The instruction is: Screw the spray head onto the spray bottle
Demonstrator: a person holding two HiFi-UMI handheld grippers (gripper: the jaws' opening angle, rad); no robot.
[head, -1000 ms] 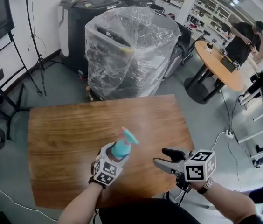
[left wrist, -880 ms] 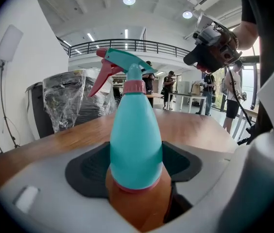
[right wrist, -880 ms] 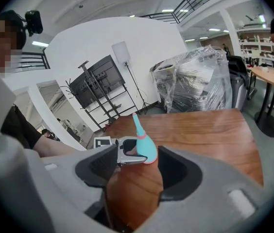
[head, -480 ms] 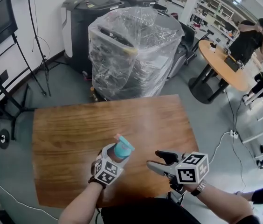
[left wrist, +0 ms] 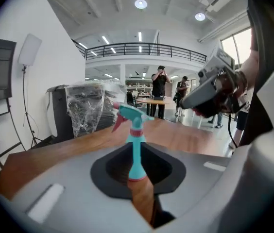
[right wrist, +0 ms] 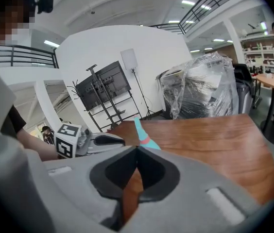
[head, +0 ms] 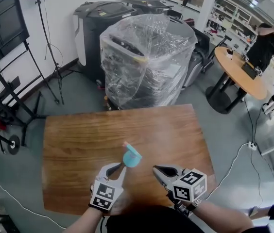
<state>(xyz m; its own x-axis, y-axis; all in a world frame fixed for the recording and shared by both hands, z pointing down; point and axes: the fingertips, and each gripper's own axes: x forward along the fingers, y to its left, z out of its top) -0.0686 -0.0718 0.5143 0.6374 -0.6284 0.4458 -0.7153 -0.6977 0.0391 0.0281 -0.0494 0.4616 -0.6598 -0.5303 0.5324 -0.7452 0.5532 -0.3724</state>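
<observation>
**Teal plastic spray head (head: 131, 157) gripped over brown wooden table (head: 78, 140)**

The grey left gripper (head: 117, 168), marked with a black-and-white square-marker cube, had just closed its jaws on the lower end of the spray head's long neck. In the left gripper view the pads pressed on the flared base (left wrist: 136, 174), and the spray head (left wrist: 135, 130) stood nearly upright, nozzle and pink trigger on top, a red collar below them. From the head view it sat at 1 o'clock of the left gripper, over the near half of the table.

At 3 o'clock of the spray head, just beside it but apart, the matching right gripper (head: 157, 170) had just clenched its jaws together with nothing between them; in the right gripper view (right wrist: 136, 154) the spray head (right wrist: 144, 136) showed just beyond its tips at 12 o'clock.

Beyond the table, at 12 o'clock, stood a tall stack wrapped in clear plastic film (head: 146, 57).
</observation>
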